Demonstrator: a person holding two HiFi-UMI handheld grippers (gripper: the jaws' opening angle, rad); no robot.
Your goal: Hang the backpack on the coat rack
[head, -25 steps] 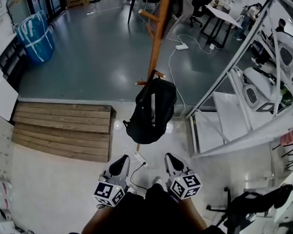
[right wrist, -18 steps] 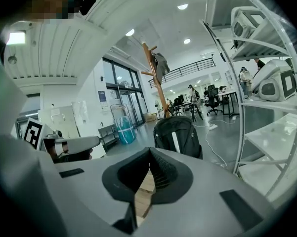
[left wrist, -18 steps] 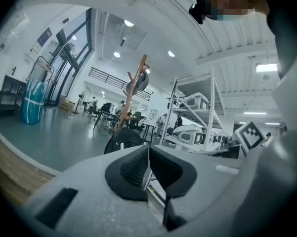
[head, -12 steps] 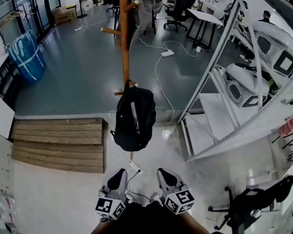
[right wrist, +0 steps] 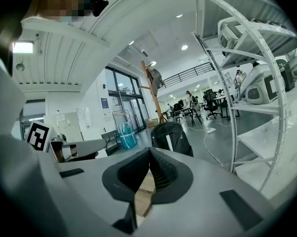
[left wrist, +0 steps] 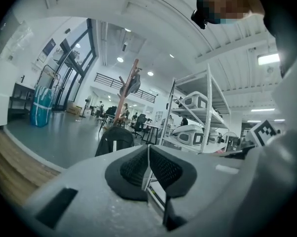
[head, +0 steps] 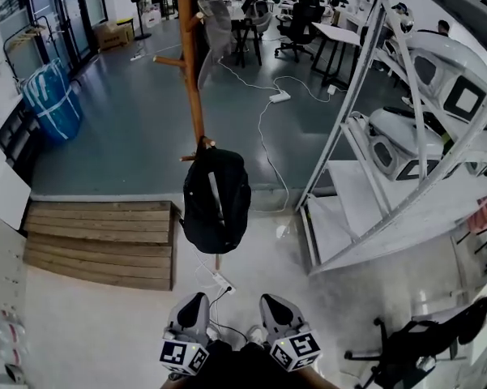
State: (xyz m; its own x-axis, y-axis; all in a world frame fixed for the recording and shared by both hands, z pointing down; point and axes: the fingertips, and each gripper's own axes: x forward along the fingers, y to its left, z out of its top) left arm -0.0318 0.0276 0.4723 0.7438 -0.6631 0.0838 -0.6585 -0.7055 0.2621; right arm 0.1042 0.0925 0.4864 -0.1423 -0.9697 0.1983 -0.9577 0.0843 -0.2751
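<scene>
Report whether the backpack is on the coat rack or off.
On: the backpack hangs from a low peg of the coat rack.

Dark grey glossy floor (head: 138, 128) well ahead of left hand-held gripper (head: 195, 300); pale floor (head: 105, 322) beside it. Wooden slat platform (head: 101, 233) ahead-left. White metal shelving (head: 348, 128) ahead-right of right hand-held gripper (head: 271, 300). Desks (head: 344, 32) and office chairs (head: 296, 31) far ahead. Glazed doors (head: 65, 6) far left.

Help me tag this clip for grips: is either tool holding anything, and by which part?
Nothing is held. The left tool and right tool are both shut and empty; the backpack hangs on the coat rack, apart from them.
</scene>
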